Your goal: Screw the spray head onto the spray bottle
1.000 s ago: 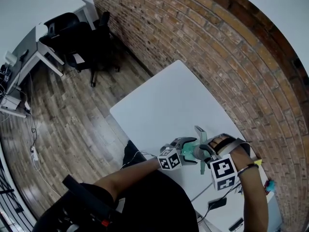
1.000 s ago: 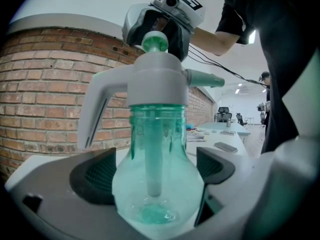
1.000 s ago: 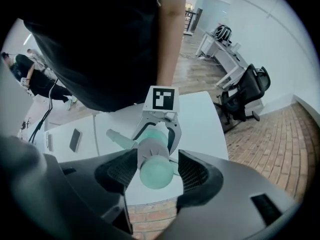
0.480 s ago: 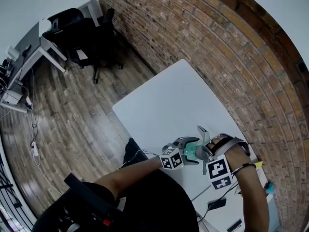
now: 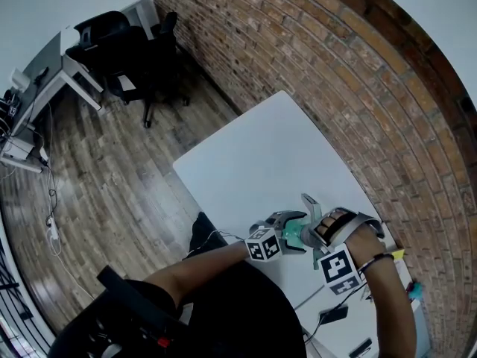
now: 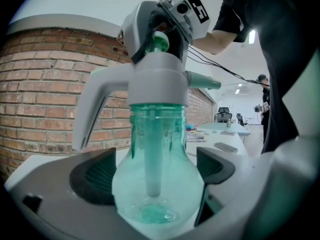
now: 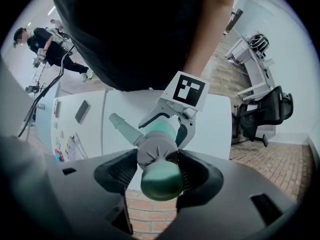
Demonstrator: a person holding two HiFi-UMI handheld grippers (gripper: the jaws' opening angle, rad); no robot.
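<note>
White table [image 5: 246, 155] against a brick wall [image 5: 350, 80], wood floor [image 5: 112, 177], office chairs [image 5: 127, 51] off in the far corner.

Spray bottle [image 6: 157, 184] is upright at the near end of the table, right in front of the person. Can't tell if its base rests on the top. Spray head [image 6: 150, 79] sits on the neck and looks square. Thread depth isn't visible, so I'd call this mid-tightening.

Left gripper [image 6: 152, 170]: jaws wide, pads [image 6: 100, 176] bearing on the bottle's bulbous body. Right gripper [image 7: 159, 170]: comes straight down from above, jaws clamped on the top of the spray head.

Doing it well:
- Hold the right gripper's axis in line with the neck and twist only about that line.
- Left grip just firm enough to stop spin, since thin plastic will dent.
- Regrip instead of over-rolling the wrist.
- Stop once the grey collar [image 6: 157, 91] goes firm.

Views:
- Left gripper view alone shows the dip tube [image 6: 152, 154] inside and the trigger [image 6: 92, 114] hanging down one side.
- Right gripper view alone shows pad contact on the head, where the nozzle [image 7: 124, 125] points, and a phone [image 7: 81, 111] on the table.
- Head view gives only placement. The jaws are too small to read there.
</note>
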